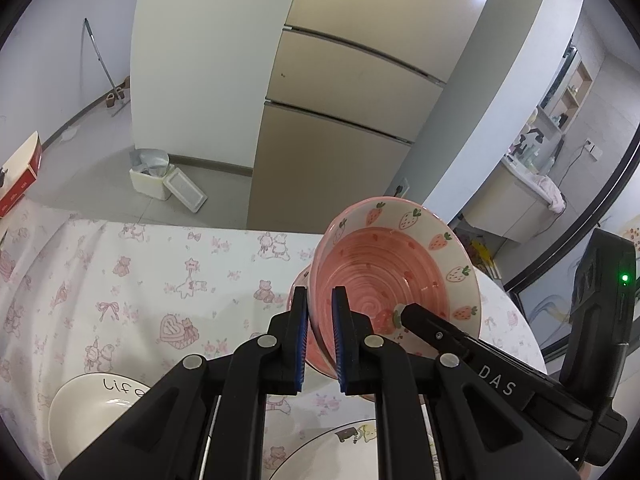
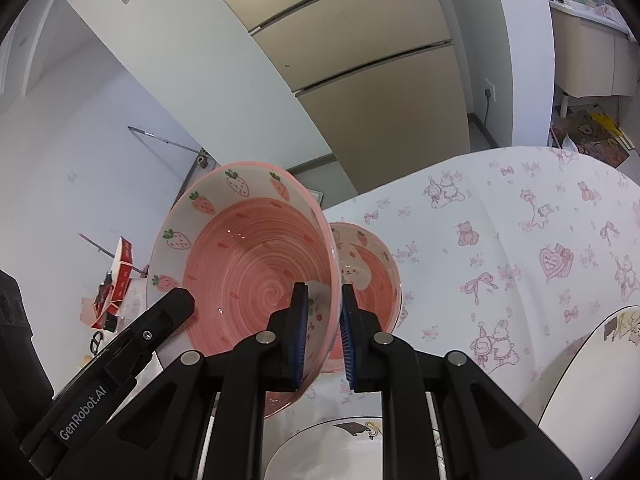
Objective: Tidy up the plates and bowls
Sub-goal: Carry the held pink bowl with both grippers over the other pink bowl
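Note:
A pink strawberry bowl (image 1: pixel 384 272) is held tilted in the air above the table by both grippers. My left gripper (image 1: pixel 320 340) is shut on its left rim. My right gripper (image 2: pixel 324 340) is shut on its right rim; the bowl fills the middle of the right wrist view (image 2: pixel 248 268). The right gripper's finger also shows in the left wrist view (image 1: pixel 424 320). A second pink bowl (image 2: pixel 368 276) with a bunny face sits on the table just behind it; only its edge shows in the left wrist view (image 1: pixel 298 284).
A white "life" bowl (image 1: pixel 92 412) sits at the near left. A white cartoon plate (image 1: pixel 344 452) lies below the grippers, and another (image 2: pixel 596 380) at the near right. The table has a pink-print cloth (image 1: pixel 160 280). A fridge (image 1: pixel 340 120) stands beyond.

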`<state>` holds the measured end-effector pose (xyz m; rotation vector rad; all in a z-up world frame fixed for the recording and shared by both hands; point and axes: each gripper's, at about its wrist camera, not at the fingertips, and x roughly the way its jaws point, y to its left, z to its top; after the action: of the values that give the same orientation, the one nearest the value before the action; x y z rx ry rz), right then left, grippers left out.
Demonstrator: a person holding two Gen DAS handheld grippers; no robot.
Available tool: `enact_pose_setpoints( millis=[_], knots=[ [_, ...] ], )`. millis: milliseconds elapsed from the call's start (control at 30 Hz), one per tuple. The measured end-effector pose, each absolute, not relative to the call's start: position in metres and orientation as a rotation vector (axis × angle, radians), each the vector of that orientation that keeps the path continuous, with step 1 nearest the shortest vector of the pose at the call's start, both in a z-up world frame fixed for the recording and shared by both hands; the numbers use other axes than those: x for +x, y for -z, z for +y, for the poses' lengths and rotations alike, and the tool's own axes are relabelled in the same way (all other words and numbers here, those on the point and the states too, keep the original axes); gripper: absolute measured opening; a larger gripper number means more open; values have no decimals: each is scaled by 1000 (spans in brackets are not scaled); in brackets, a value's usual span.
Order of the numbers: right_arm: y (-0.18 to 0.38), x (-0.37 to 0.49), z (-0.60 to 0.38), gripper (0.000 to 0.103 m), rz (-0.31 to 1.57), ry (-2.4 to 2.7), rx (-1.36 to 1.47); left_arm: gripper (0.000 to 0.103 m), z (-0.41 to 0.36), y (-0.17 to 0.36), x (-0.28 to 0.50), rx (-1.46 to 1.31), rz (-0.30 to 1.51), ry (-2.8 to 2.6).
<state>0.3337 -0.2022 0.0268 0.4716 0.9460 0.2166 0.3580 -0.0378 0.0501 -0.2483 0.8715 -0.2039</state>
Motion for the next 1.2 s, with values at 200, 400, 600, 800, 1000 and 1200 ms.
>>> enact_pose_setpoints(
  millis=[200, 400, 600, 800, 1000, 1200],
  knots=[
    [-15, 341, -199, 15, 962, -204, 462, 12, -39, -37, 367, -252, 882, 190],
    [-4, 345, -192, 16, 975, -181, 426, 12, -37, -22, 376, -272, 903, 185],
    [4, 349, -190, 16, 996, -165, 406, 12, -38, -9, 383, -257, 926, 176],
    [10, 352, -190, 16, 1011, -144, 389, 12, -42, 2, 387, -242, 947, 173],
    [13, 353, -190, 16, 1019, -127, 374, 12, -46, 10, 391, -217, 956, 163],
    [12, 353, -188, 16, 1011, -110, 341, 12, -48, 14, 393, -209, 963, 159]
  ],
)
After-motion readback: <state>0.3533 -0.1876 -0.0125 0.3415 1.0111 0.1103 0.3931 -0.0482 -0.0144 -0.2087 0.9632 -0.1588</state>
